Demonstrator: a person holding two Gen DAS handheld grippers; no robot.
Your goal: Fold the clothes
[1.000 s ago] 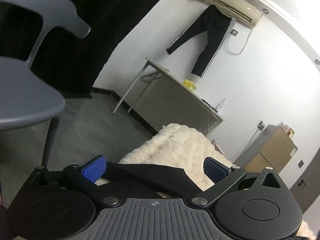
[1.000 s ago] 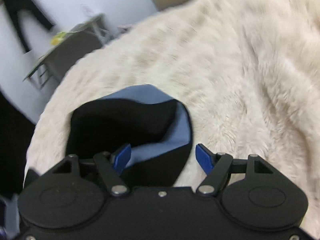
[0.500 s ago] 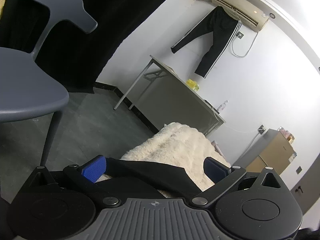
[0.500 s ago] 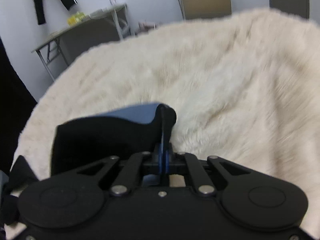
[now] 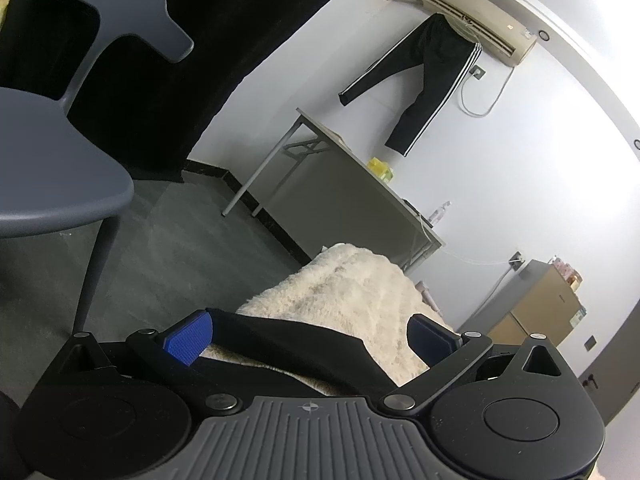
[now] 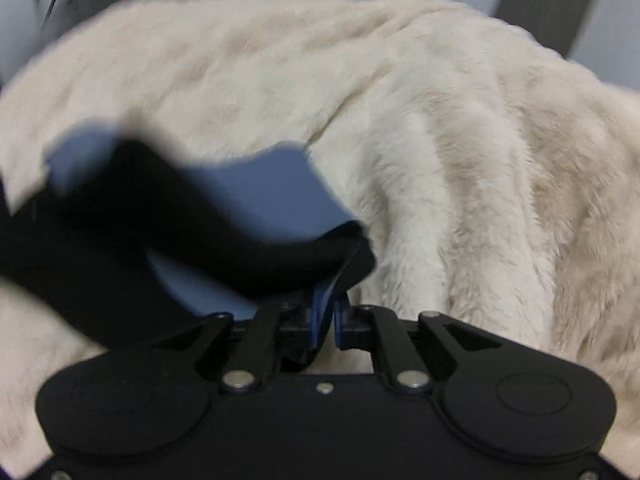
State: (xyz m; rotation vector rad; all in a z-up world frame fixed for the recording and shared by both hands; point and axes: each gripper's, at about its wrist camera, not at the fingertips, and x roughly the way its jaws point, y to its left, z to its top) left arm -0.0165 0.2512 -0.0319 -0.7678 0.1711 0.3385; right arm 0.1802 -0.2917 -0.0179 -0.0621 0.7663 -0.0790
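A black garment point(image 6: 160, 216) with a blue lining point(image 6: 264, 200) lies on a fluffy cream blanket point(image 6: 440, 120). My right gripper point(image 6: 326, 312) pinches the garment's folded edge between its blue pads and holds it lifted off the blanket; its jaws are opening, with the cloth still between them. The picture is smeared by motion. In the left wrist view my left gripper point(image 5: 310, 336) stands open and wide. A black strip of the garment point(image 5: 280, 336) runs across between its fingers over the blanket point(image 5: 352, 280), touching neither pad as far as I can see.
A grey chair point(image 5: 60, 160) stands at the left over a dark floor point(image 5: 180, 248). Against the white wall are a folding table point(image 5: 340, 168) and a brown cabinet point(image 5: 548, 300). Black trousers point(image 5: 424, 80) hang from an air conditioner point(image 5: 476, 12).
My right gripper went from open around the garment's edge to closed on it, then rose and rolled, dragging the black cloth up and over. The left gripper stayed still and open.
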